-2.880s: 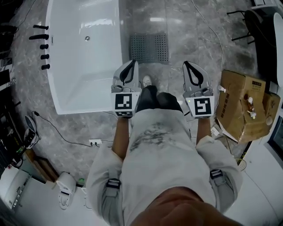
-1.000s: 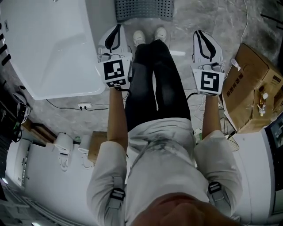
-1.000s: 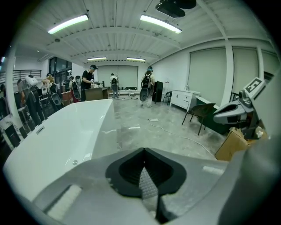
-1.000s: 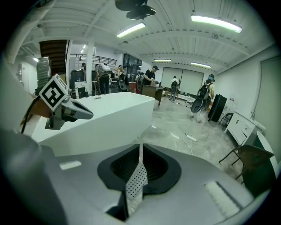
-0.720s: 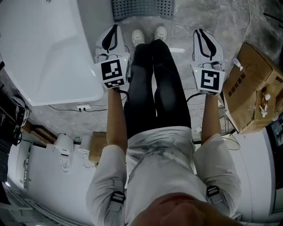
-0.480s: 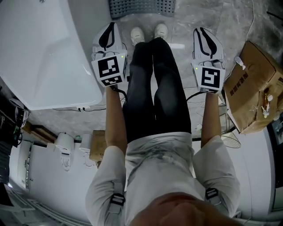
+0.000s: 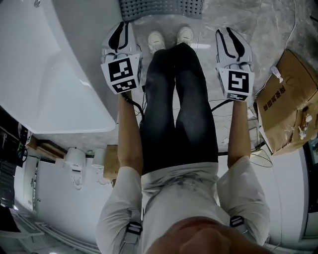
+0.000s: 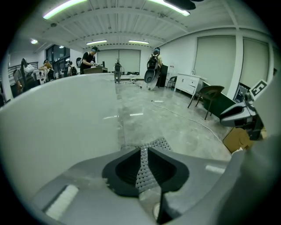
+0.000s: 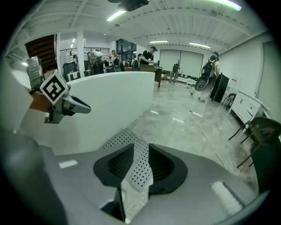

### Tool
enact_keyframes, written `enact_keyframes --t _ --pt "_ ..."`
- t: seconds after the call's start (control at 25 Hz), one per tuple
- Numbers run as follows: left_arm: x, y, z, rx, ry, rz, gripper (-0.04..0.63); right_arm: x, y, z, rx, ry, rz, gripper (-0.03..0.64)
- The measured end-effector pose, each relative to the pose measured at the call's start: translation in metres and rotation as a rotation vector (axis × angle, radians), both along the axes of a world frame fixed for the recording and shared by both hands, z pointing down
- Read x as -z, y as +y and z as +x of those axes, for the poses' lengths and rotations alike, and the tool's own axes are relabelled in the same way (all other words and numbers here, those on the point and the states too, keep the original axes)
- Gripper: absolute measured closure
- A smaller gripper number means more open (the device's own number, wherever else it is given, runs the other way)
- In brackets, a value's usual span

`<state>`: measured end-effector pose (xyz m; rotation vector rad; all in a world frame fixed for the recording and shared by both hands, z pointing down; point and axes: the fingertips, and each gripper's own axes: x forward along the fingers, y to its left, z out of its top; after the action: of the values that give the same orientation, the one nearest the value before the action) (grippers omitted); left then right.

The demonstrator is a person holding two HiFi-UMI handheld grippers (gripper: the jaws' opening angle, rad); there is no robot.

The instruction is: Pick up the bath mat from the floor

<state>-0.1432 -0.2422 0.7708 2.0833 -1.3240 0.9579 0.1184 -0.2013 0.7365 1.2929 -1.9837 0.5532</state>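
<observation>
Grey perforated bath mat (image 7: pixel 160 7) is seen lying flat on the floor beside the bathtub (image 7: pixel 44 64), beyond both grippers and untouched. The left gripper (image 7: pixel 121 25), nearest the bathtub, and the right gripper (image 7: pixel 224 31), farther from it, are held slightly parted, their jaws just opened, nothing gripped.

— How tight is the left side?
— Tight. The bathtub (image 7: pixel 44 64) wall runs close beside the person's left leg (image 7: pixel 156 99), so only a narrow lane of floor (image 7: pixel 258 30) leads ahead to the bath mat (image 7: pixel 160 7).
— And the right?
— Wider. Bare floor lies between the right leg (image 7: pixel 196 99) and the cardboard box (image 7: pixel 290 99).
— Straight ahead?
— The shoes (image 7: pixel 156 40) stand just short of the mat's near edge.
</observation>
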Motion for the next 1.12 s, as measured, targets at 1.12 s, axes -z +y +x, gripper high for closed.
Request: enact_keyframes --t 1.12 --pt "-0.231 -0.015 -0.017 0.013 -0.046 -0.199 0.373 -0.227 -0.031 0.008 -0.003 -0.005 -0.132 0.408"
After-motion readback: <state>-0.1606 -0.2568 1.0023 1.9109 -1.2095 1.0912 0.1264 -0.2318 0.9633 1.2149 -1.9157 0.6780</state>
